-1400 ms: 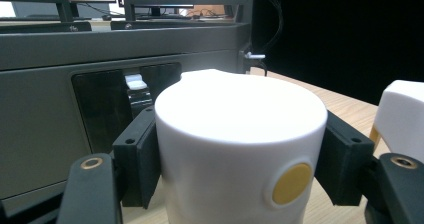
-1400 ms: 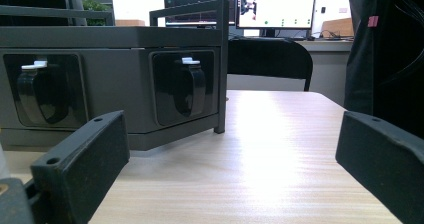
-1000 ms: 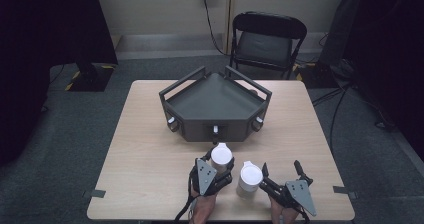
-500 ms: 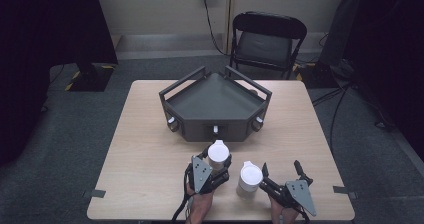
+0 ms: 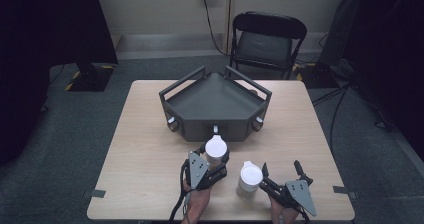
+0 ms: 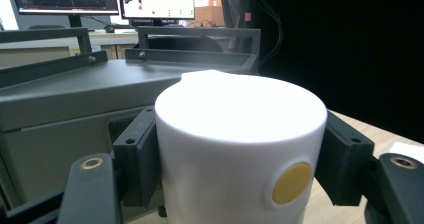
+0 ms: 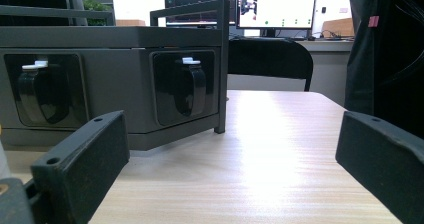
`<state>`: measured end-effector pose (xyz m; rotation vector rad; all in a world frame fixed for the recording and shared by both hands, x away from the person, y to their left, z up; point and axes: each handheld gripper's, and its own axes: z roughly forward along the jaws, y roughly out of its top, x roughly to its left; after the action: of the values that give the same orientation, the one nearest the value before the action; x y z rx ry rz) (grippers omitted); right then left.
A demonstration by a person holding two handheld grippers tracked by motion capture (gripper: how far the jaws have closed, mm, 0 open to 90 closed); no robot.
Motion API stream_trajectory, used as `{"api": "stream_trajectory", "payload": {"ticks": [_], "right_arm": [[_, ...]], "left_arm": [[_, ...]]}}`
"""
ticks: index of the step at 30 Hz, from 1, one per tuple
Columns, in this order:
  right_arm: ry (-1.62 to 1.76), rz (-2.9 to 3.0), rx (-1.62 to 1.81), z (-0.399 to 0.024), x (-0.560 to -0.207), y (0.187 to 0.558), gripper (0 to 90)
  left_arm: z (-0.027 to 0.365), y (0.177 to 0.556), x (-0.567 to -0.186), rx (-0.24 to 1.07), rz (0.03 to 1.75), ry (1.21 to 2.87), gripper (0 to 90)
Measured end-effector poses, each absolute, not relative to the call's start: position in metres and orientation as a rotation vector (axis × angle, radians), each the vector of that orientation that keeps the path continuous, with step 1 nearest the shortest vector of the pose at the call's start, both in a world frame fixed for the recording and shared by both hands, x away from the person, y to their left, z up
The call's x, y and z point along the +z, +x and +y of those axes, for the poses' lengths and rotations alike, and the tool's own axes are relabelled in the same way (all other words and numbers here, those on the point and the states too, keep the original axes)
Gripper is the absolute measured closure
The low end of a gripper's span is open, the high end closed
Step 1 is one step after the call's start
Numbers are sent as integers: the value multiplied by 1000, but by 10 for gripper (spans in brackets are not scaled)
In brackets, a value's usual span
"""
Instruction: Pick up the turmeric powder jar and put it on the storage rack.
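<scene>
- High view: left gripper (image 5: 212, 165) clamped on a white cup (image 5: 215, 150), held just in front of the dark grey tray (image 5: 215, 105) that sits mid-table. The cup is near the tray's front wall, below a small white-tipped knob there; contact with the wall cannot be told.
- High view: second white cup (image 5: 249, 180) stands on the wooden table (image 5: 145, 149), just beside the right gripper (image 5: 281, 174) on its left side, outside the jaws. Right jaws stand apart with nothing between them.
- High view: black folding chair (image 5: 267, 41) behind the table's far edge; wall socket with cable above it.
- Left gripper view: the held cup (image 6: 240, 154) takes up the near field, both black pads pressed on its sides; a yellow dot (image 6: 292, 183) on its wall. The tray's grey wall and rails rise right behind it and block the table beyond.
- Right gripper view: jaws wide apart over bare tabletop. The tray's front face, with two black latches (image 7: 190, 89), stands ahead to the left; monitors (image 7: 276, 6) far behind.
</scene>
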<state>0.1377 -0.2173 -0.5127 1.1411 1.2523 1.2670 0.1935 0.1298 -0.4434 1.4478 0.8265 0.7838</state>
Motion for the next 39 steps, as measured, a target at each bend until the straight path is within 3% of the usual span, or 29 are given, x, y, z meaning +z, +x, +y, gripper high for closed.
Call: {"api": "stream_trajectory", "payload": {"ticks": [39], "right_arm": [[1142,1252,1268,-217,-513,138,0]], "left_arm": [[150,225,-370,794,783,1418,310]]}}
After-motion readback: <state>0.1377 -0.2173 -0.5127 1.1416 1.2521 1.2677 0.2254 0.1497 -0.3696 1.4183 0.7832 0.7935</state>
